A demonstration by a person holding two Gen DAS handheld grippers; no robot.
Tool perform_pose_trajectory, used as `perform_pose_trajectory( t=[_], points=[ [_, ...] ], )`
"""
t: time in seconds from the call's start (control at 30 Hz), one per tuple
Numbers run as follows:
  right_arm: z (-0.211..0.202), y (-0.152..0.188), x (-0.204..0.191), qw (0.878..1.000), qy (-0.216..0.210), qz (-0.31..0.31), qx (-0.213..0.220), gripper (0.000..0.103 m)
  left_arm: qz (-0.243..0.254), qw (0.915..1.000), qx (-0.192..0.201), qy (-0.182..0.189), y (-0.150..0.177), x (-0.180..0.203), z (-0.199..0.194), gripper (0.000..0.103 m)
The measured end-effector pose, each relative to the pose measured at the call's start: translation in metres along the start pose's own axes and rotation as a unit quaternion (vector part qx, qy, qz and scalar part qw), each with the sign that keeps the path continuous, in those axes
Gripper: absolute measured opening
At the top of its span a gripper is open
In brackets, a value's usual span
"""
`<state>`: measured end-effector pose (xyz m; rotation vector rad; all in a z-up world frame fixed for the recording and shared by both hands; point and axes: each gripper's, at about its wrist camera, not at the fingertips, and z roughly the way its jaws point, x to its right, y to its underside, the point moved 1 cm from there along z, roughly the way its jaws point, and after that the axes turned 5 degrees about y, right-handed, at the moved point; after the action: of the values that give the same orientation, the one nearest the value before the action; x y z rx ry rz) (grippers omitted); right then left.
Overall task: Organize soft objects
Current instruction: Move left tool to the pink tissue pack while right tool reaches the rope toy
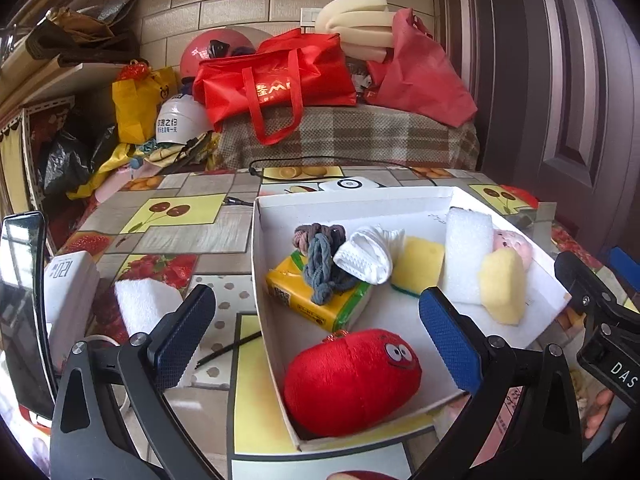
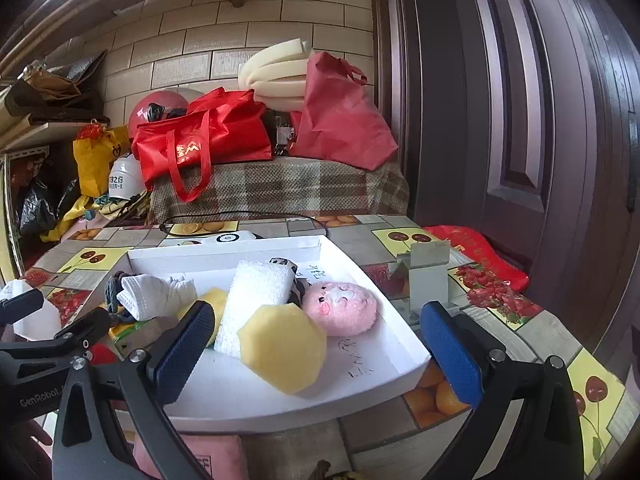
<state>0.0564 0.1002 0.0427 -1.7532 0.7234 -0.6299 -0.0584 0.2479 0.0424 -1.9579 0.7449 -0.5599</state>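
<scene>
A white cardboard tray (image 1: 344, 200) (image 2: 404, 364) on the table holds soft things: a red plush with eyes (image 1: 352, 380), a yellow tissue pack (image 1: 316, 300) under grey-brown hair ties (image 1: 320, 256), rolled white socks (image 1: 368, 252) (image 2: 152, 292), a yellow sponge (image 1: 418, 266), a white foam block (image 1: 468, 252) (image 2: 256, 300), a pale yellow foam piece (image 1: 502, 284) (image 2: 284, 348) and a pink plush (image 2: 340, 308). My left gripper (image 1: 316, 332) is open above the tray's near left part, empty. My right gripper (image 2: 316, 348) is open over the tray's near edge, empty. A white towel (image 1: 144, 304) lies on the table left of the tray.
A white power bank (image 1: 68, 292) and a dark screen (image 1: 20, 312) stand at the left. A white device with a black cable (image 1: 348, 184) lies behind the tray. A metal bracket (image 2: 428, 276) stands right of it. A pink pack (image 2: 216, 456) lies near me. Red bags (image 1: 276, 80) are piled behind.
</scene>
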Motion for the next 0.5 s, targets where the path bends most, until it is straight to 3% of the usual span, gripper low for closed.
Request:
perform_pose_trajectory(
  t=[0.23,0.37,0.43,0.5],
  points=[
    [-0.017,0.011,0.029,1.000,-0.011,-0.003,-0.023,0.103,0.061,0.9940,0.009,0.091,0.014,0.026,-0.031,0.103],
    [-0.013,0.023,0.042,0.993,-0.046,-0.039,-0.099,0.103,0.126,0.9752,-0.039,0.178,0.026,0.054,-0.036,0.103],
    [-0.009,0.034,0.042,0.983,-0.084,-0.063,-0.149,0.103,0.149,0.9684,-0.054,0.193,0.030,0.065,-0.037,0.103],
    [-0.007,0.042,0.039,0.975,-0.101,-0.083,-0.181,0.103,0.161,0.9672,-0.064,0.185,0.032,0.073,-0.034,0.103]
  ],
)
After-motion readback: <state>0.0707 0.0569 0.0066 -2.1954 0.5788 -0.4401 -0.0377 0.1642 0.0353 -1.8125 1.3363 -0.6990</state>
